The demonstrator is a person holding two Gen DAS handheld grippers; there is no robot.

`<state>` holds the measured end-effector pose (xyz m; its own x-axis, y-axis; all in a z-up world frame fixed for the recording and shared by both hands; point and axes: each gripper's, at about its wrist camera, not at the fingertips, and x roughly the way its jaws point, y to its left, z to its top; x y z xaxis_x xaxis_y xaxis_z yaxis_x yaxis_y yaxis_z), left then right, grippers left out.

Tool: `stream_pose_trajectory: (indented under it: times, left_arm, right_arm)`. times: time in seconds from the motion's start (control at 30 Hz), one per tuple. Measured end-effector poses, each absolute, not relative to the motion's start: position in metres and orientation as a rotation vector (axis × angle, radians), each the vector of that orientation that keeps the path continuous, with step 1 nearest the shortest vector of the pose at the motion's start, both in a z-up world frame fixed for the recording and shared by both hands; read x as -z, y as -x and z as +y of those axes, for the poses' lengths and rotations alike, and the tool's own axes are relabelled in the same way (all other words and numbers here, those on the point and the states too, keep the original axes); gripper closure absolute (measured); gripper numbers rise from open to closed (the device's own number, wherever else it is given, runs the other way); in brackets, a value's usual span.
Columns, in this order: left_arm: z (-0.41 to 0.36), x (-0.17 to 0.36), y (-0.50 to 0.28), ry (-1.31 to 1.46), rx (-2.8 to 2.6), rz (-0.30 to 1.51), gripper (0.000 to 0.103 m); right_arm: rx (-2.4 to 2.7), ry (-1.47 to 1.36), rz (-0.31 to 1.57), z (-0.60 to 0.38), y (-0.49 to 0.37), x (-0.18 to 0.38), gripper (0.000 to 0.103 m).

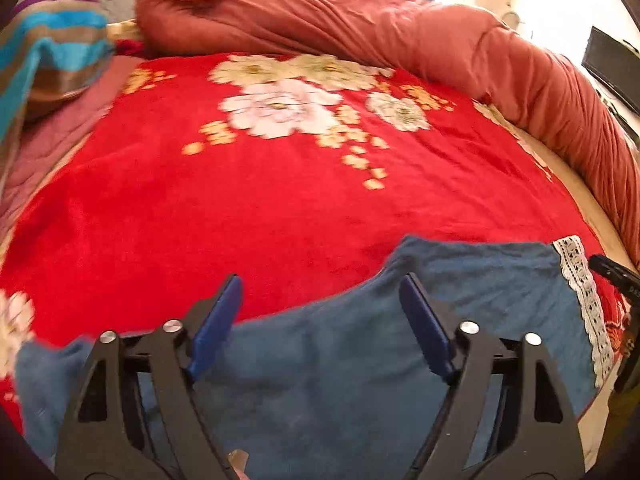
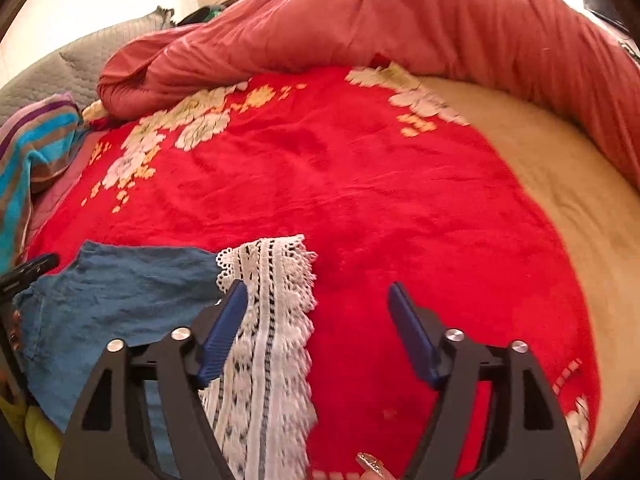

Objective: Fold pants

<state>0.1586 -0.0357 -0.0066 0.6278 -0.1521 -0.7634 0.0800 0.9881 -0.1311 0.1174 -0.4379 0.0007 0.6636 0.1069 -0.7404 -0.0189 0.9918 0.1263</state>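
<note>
Blue pants (image 1: 472, 280) flat on the red flowered blanket (image 1: 280, 208), near edge of the bed; lace hem (image 2: 272, 320) out at the right end; rest of the fabric running off to the left, so long axis sideways across both views.

Left gripper (image 1: 320, 320) hovering over the blue cloth, jaws wide apart, nothing pinched; fabric just lying under and between the blue pads, no pad pressing on it. Right gripper (image 2: 316, 332) same deal: jaws spread, left pad sitting right at the lace edge, right pad over bare blanket; lace loose, not clamped. Both pointing down and forward at the bed.

Looks like a fold just laid down, going by the double layer at the lace end; can't really tell how many layers from here, bit blurry.

Key thing for the next move: pants directly below and a touch left of the right gripper, directly below and stretching right of the left one; lace end closest to the right hand, plain blue end closest to the left. Probably another fold along that sideways axis, so each hand grabbing its own end and bringing one over the other; right hand better placed for the lace.

Big pink quilt (image 2: 440, 28) bunched along the far side, striped towel (image 1: 48, 40) off to the left; both well clear of the pants.
</note>
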Motion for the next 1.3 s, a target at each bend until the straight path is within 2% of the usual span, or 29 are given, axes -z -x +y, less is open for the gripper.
stream_pose_trajectory:
  times: [0.2,0.23,0.27,0.57,0.67,0.9,1.03,1.3]
  left_arm:
    - [-0.019,-0.002,-0.11,0.06,0.081,0.866,0.022]
    - [-0.019,-0.002,-0.106,0.054,0.084,0.87,0.021]
    - [-0.021,-0.002,-0.1,0.046,0.097,0.877,0.02]
    - [-0.033,0.036,-0.089,-0.04,0.068,0.999,0.016]
    - [-0.026,0.039,-0.087,-0.006,0.078,0.989,0.015]
    - [-0.021,0.042,-0.084,0.026,0.092,0.969,0.015]
    - [-0.021,0.039,-0.083,0.036,0.097,0.954,0.014]
    - [-0.045,0.003,-0.054,0.002,0.159,0.898,0.01]
  right_arm:
    - [-0.085,-0.033,0.778,-0.419,-0.085,-0.022,0.024]
    - [-0.104,-0.02,0.776,-0.412,-0.08,-0.023,0.019]
    - [-0.127,-0.007,0.773,-0.402,-0.075,-0.023,0.018]
    - [-0.281,0.192,0.863,-0.324,-0.052,0.006,0.018]
    - [-0.215,0.222,0.95,-0.334,-0.054,0.023,0.018]
    - [-0.214,0.188,0.955,-0.348,-0.049,0.032,0.019]
    - [-0.205,0.189,0.968,-0.344,-0.047,0.023,0.018]
    - [-0.261,0.194,0.878,-0.333,-0.025,-0.009,0.018]
